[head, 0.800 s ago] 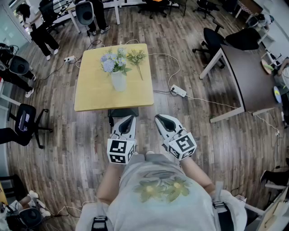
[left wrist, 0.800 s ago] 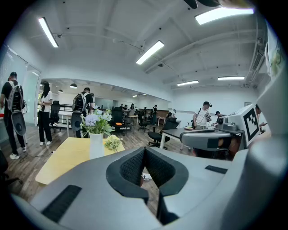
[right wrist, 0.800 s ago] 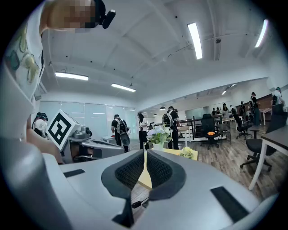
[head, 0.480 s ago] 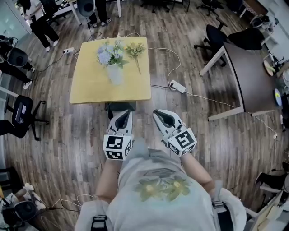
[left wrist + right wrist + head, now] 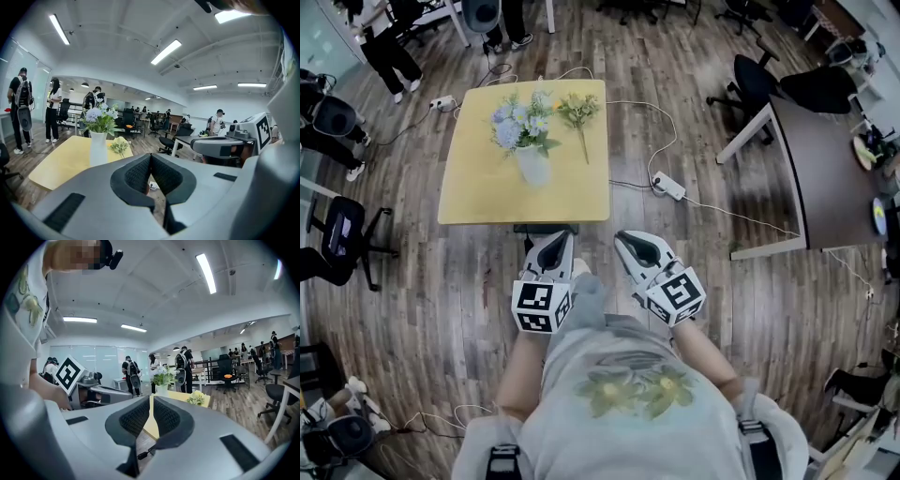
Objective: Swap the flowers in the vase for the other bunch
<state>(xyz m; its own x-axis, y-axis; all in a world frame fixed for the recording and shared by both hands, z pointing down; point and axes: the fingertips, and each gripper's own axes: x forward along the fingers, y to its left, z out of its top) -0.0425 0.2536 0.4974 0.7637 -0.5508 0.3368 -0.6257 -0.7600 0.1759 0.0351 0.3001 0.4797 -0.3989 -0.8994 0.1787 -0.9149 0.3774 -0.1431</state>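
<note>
On a square yellow table [image 5: 483,192] stands a white vase [image 5: 532,167] holding blue and white flowers [image 5: 516,122]. A yellow-green bunch [image 5: 578,111] lies flat just right of it. Both grippers hover close to my body, short of the table's near edge. The left gripper [image 5: 555,242] is shut and empty; the right gripper [image 5: 630,242] is shut and empty too. In the left gripper view the vase [image 5: 98,149] and loose bunch [image 5: 120,146] sit beyond the closed jaws [image 5: 151,157]. The right gripper view shows the vase [image 5: 161,389] and bunch [image 5: 196,398] past its closed jaws [image 5: 151,399].
A power strip [image 5: 670,187] with cables lies on the wood floor right of the table. A dark desk [image 5: 825,169] stands at the right, with office chairs [image 5: 342,244] at the left. People [image 5: 380,47] stand at the far left corner.
The table has slid a little to the left in the head view and looks slightly nearer. Both grippers stay shut side by side in front of my body.
</note>
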